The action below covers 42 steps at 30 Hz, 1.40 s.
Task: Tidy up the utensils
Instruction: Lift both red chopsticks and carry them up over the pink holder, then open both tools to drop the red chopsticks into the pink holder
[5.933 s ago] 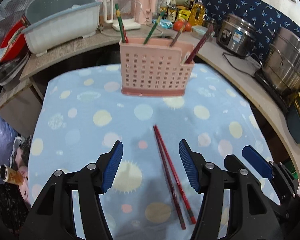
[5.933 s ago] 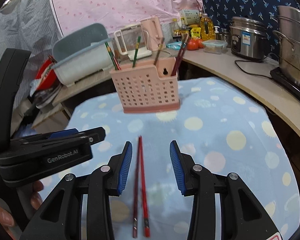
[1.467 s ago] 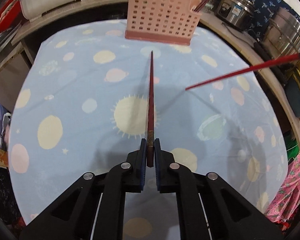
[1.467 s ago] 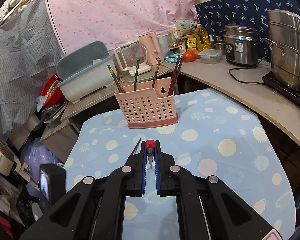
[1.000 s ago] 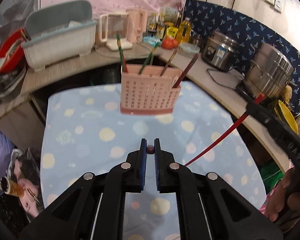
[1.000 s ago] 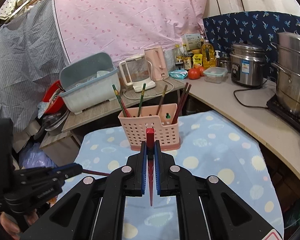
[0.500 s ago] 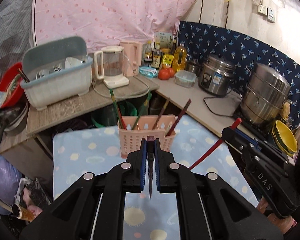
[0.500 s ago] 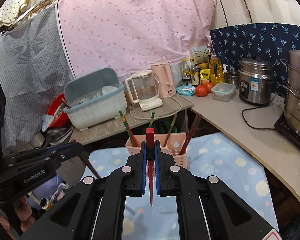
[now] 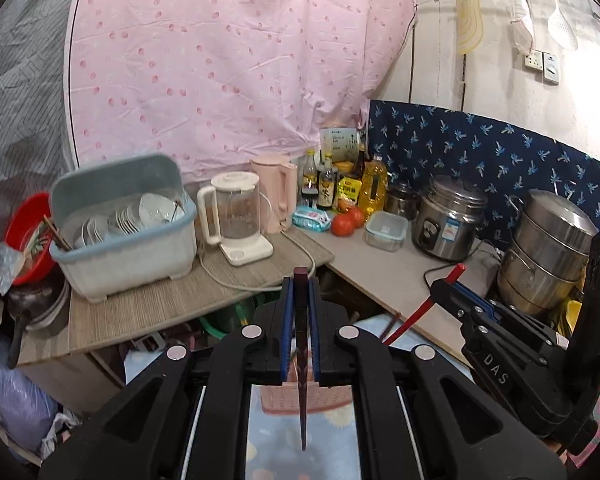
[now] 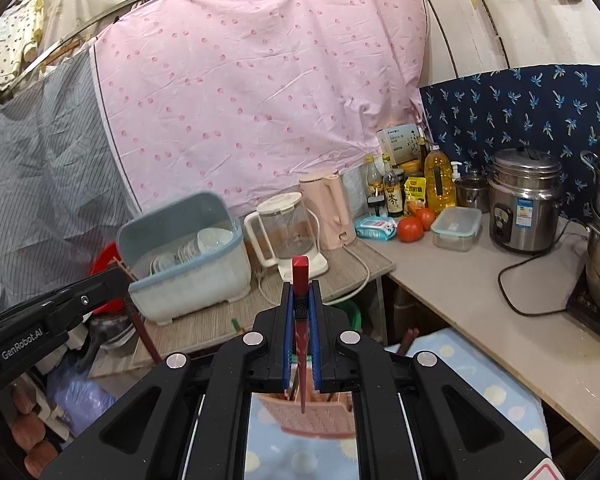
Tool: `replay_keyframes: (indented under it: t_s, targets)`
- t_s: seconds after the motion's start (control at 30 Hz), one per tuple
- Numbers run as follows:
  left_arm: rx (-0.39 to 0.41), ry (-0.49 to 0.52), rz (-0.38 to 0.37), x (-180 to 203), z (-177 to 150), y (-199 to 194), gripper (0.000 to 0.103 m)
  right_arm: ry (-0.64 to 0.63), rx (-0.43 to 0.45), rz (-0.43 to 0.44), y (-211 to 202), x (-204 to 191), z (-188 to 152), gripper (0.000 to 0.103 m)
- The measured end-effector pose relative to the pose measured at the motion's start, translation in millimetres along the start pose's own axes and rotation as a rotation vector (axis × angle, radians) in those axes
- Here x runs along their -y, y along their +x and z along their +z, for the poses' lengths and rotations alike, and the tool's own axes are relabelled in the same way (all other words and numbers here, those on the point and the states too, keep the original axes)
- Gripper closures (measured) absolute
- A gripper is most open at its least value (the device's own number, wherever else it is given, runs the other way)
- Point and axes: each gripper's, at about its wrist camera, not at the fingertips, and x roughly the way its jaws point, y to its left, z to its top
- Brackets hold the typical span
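Note:
My left gripper (image 9: 300,292) is shut on a dark red chopstick (image 9: 302,400) that hangs tip down over the pink perforated utensil holder (image 9: 288,400), mostly hidden behind my fingers. My right gripper (image 10: 300,296) is shut on a second red chopstick (image 10: 301,344), its tip down above the same holder (image 10: 312,416), which holds several chopsticks. The right gripper also shows at the right of the left wrist view (image 9: 452,288), the left gripper at the left of the right wrist view (image 10: 112,280). Both are high above the table.
The holder stands on a blue dotted tablecloth (image 10: 480,384). Behind are a dish rack (image 9: 124,232), a blender jug (image 9: 236,220), a pink kettle (image 9: 274,192), bottles, tomatoes (image 9: 346,220), a rice cooker (image 9: 448,220) and steel pots (image 9: 548,244) on the counter.
Both grippers have risen higher with their chopsticks, which now hang tip down over the holder. The holder has slid low in both views.

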Motion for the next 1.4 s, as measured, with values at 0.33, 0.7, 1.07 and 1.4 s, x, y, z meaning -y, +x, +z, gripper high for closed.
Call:
replay_keyframes:
  t_s: [0.33, 0.7, 1.07, 1.4]
  targets:
    - [0.035, -0.017, 0.032, -13.3, 6.3, 56.8, 0.096, 0.036, -0.063, 0.004, 70.6, 6.7, -7.8, 0.096]
    - [-0.033, -0.053, 0.038, -29.9, -14.3, 97.0, 0.096, 0.059, -0.153, -0.011, 114.2, 21.0, -46.8, 0.096]
    - [-0.098, -0.028, 0.091, -23.8, -41.9, 121.1, 0.043, 0.037, -0.183, -0.060, 118.0, 25.9, -73.2, 0.068]
    - [-0.163, -0.004, 0.129, -11.1, -78.6, 113.6, 0.040, -0.042, -0.189, -0.101, 84.7, 9.8, -91.3, 0.058]
